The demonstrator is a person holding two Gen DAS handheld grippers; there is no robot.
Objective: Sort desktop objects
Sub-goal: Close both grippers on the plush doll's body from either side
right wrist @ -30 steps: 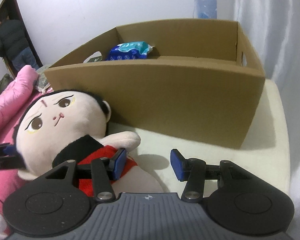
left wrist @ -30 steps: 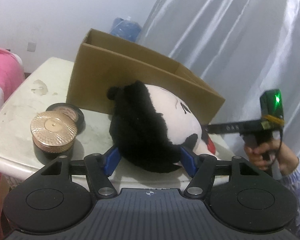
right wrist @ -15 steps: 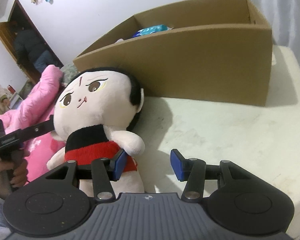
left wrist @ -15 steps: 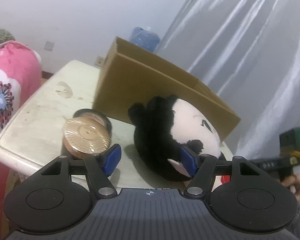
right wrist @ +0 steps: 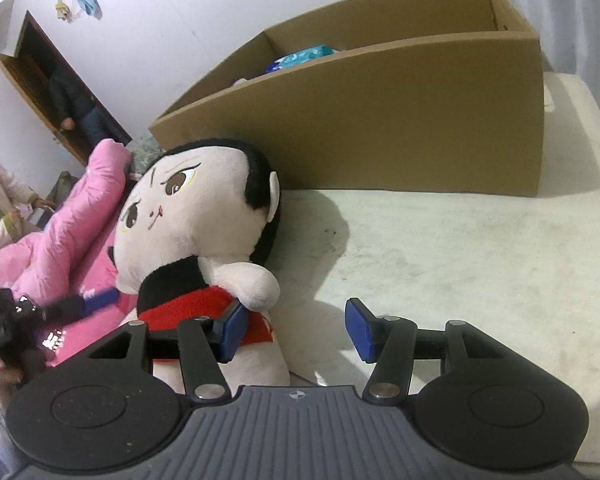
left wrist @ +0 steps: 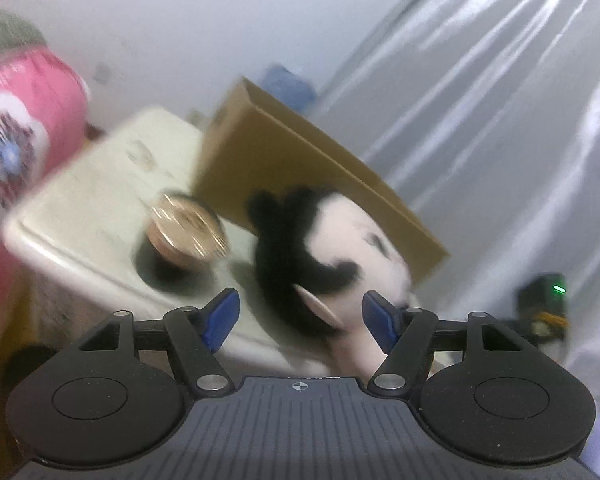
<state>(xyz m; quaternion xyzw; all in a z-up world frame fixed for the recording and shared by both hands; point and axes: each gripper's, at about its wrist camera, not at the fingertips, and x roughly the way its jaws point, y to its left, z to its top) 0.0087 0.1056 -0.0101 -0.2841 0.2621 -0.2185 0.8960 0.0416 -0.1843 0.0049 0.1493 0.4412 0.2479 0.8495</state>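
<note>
A plush doll [right wrist: 204, 220] with black hair, a pale face and a red and black outfit lies on the white table [right wrist: 480, 264] against the front of a cardboard box [right wrist: 400, 120]. It also shows in the blurred left wrist view [left wrist: 324, 256]. A round gold-lidded jar [left wrist: 188, 228] stands left of the doll. My left gripper [left wrist: 300, 316] is open and empty, off the table's near edge by the doll's head. My right gripper [right wrist: 292, 326] is open and empty, low over the table beside the doll's body.
The box holds a blue packet [right wrist: 300, 58]. Pink bedding [right wrist: 52, 248] lies left of the table. A silver curtain [left wrist: 500, 120] hangs behind the box. The left gripper also shows at the left of the right wrist view [right wrist: 28, 316].
Both grippers have drawn back from the doll and stayed open. The left view has swung and blurred, so the doll and jar look smaller. The right view now sees more of the table.
</note>
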